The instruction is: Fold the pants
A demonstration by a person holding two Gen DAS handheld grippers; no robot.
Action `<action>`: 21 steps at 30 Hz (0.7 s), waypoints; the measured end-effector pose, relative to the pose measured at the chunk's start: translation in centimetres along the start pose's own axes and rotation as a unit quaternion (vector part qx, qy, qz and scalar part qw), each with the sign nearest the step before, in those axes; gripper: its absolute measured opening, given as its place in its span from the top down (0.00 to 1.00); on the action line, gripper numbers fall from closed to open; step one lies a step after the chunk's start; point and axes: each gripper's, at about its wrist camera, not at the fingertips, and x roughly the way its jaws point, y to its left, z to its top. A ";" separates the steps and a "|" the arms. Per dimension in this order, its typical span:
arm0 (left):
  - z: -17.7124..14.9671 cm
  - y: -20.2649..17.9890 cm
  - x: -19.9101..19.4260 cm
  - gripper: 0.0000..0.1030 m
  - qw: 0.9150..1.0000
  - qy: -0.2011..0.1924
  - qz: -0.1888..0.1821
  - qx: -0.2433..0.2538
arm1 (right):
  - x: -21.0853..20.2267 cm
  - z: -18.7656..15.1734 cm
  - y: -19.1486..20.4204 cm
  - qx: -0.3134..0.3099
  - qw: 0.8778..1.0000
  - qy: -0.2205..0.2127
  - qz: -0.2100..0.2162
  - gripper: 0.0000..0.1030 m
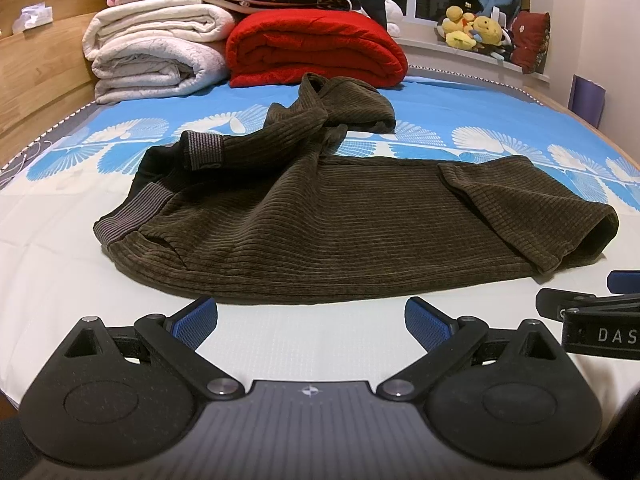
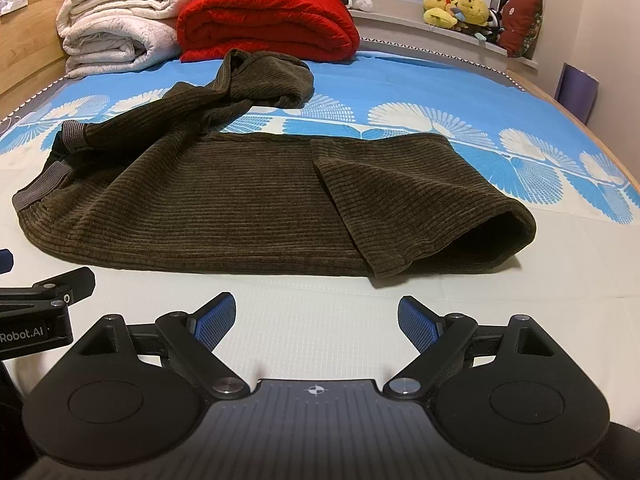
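Note:
Dark brown corduroy pants (image 1: 320,216) lie on the bed, also shown in the right wrist view (image 2: 240,196). The ribbed waistband (image 1: 128,216) is at the left. One leg lies flat toward the right with its cuff folded back and open (image 1: 560,224). The other leg is bunched and twisted toward the far side (image 1: 344,104). My left gripper (image 1: 312,320) is open and empty, just short of the pants' near edge. My right gripper (image 2: 316,320) is open and empty, near the folded cuff (image 2: 460,224).
Folded white blankets (image 1: 156,48) and a red blanket (image 1: 316,48) are stacked at the bed's far end. Plush toys (image 1: 476,28) sit on the windowsill. A wooden headboard (image 1: 36,64) runs along the left. The sheet (image 1: 500,108) is blue with white fans.

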 end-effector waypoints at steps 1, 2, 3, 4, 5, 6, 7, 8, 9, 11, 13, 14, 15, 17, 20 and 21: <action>0.0 -0.1 0.0 0.02 1.000 0.000 0.000 0.001 | 0.0 0.0 0.0 0.000 1.000 0.000 0.000 0.13; 0.0 -0.1 0.1 0.02 1.000 0.000 0.000 0.001 | 0.0 0.0 0.0 0.000 1.000 0.000 0.000 0.13; 0.0 -0.1 0.1 0.02 1.000 0.000 0.001 0.000 | 0.0 0.0 0.0 0.000 1.000 0.000 0.000 0.13; 0.0 -0.2 0.1 0.02 1.000 0.001 0.001 0.000 | 0.0 0.0 0.0 0.000 1.000 0.000 0.000 0.13; 0.0 -0.2 0.1 0.02 1.000 0.001 0.001 0.000 | 0.1 0.0 0.0 0.000 1.000 0.000 0.000 0.13; 0.0 -0.2 0.1 0.02 1.000 0.001 0.001 0.001 | 0.0 0.0 0.1 -0.001 1.000 0.000 0.000 0.13; 0.0 -0.2 0.1 0.02 1.000 0.000 0.001 0.001 | 0.0 0.0 0.1 0.000 1.000 0.000 0.000 0.13; 0.0 -0.2 0.1 0.02 1.000 0.000 0.001 0.001 | 0.0 0.1 0.0 -0.002 1.000 0.000 -0.001 0.13; 0.0 -0.2 0.1 0.02 1.000 0.001 0.001 0.001 | 0.0 0.1 0.0 -0.001 1.000 0.000 -0.001 0.13; 0.0 -0.2 0.1 0.02 1.000 0.001 0.001 0.001 | 0.0 0.1 0.0 -0.002 1.000 0.000 -0.001 0.13; 0.0 -0.3 0.1 0.02 1.000 0.001 0.001 0.002 | 0.1 0.1 0.0 0.000 1.000 -0.004 -0.001 0.15; 0.1 -0.3 0.1 0.02 1.000 0.002 0.000 0.002 | 0.0 0.1 0.0 0.002 1.000 -0.010 0.000 0.16; 0.2 -0.3 0.1 0.02 1.000 0.001 -0.002 0.002 | -0.2 0.1 -0.1 0.007 1.000 -0.019 0.002 0.19; 0.3 -0.3 0.0 0.02 1.000 -0.001 -0.003 0.001 | -0.5 0.0 -0.3 0.014 0.999 -0.034 0.003 0.24; 0.5 -0.5 0.0 0.07 1.000 -0.005 -0.011 -0.001 | -1.7 0.4 -1.4 0.045 0.997 -0.067 0.014 0.34; 0.5 -0.5 -0.1 0.11 1.000 -0.009 -0.012 0.001 | -2.3 0.6 -1.6 0.051 0.996 -0.069 0.010 0.34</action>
